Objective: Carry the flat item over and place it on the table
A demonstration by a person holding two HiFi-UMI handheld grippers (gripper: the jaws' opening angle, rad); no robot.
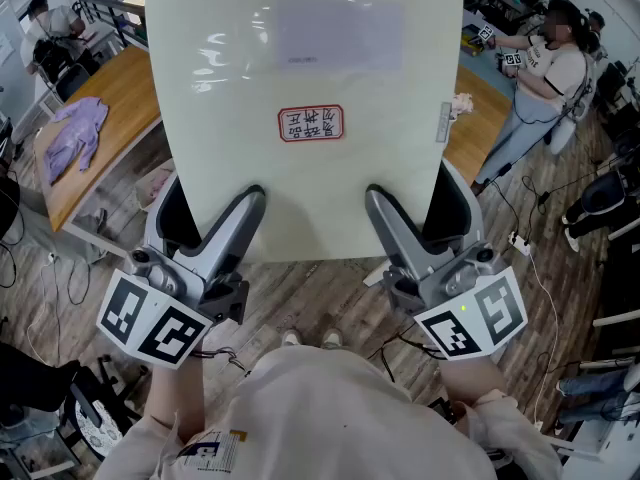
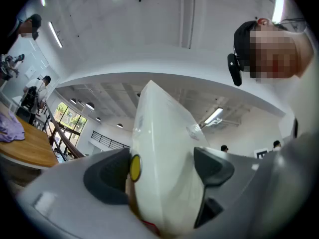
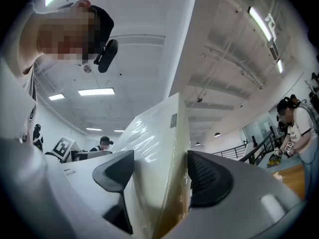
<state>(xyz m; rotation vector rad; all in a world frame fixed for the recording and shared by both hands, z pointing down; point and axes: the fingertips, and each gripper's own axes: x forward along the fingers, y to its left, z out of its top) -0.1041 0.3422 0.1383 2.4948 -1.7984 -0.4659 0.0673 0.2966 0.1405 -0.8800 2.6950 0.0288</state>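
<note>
The cream, plastic-wrapped panel [image 1: 310,58] with a red stamp label [image 1: 311,124] is held in the air above the plank floor [image 1: 320,293]. The fingers [image 1: 236,228] of the left gripper [image 1: 246,208] and right gripper [image 1: 384,208] are clamped on its near edge. A wooden table [image 1: 115,103] with a purple garment [image 1: 75,133] stands to the left.

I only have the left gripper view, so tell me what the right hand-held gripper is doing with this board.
Observer: The right hand-held gripper is clamped on the board, a pad on each face.
Operator: Report where both sit on it.
Observer: In the head view, it and the left hand-held gripper hold the near edge, spaced apart.
Operator: Name what's off to the right.
Observer: A person stands at a wooden table there.
</note>
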